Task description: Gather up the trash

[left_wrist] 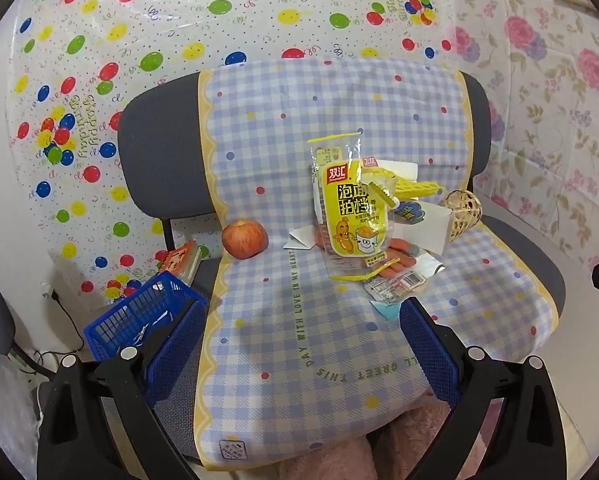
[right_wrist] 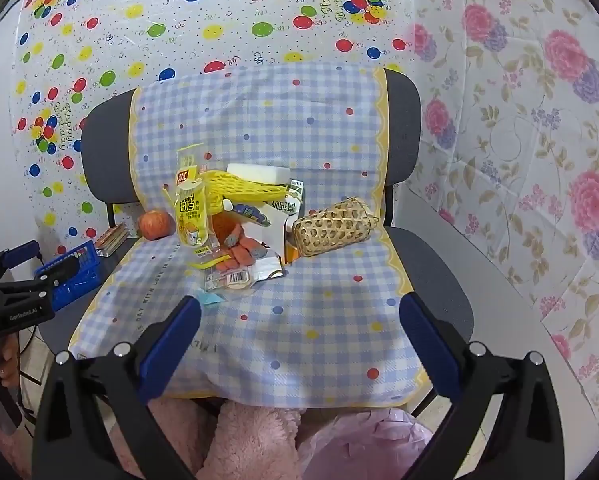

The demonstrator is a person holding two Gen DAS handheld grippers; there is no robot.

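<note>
Both grippers, left (left_wrist: 301, 334) and right (right_wrist: 299, 326), gape empty; the light, crinkly yellow wrapper (left_wrist: 349, 216) mid-chair (right_wrist: 431, 264) pinches best at its top edge.

The yellow snack packet (left_wrist: 345, 216) carries a red "双汇" logo and large characters "泡面拍档". The checked chair cover (left_wrist: 299, 320) reads "DAY WITH LOVE IN MY HEART". The balloon-print wall sheet (left_wrist: 79, 128) says "Happy Birthday". The left gripper (right_wrist: 23, 276) is marked "GenRobot.AI".
</note>
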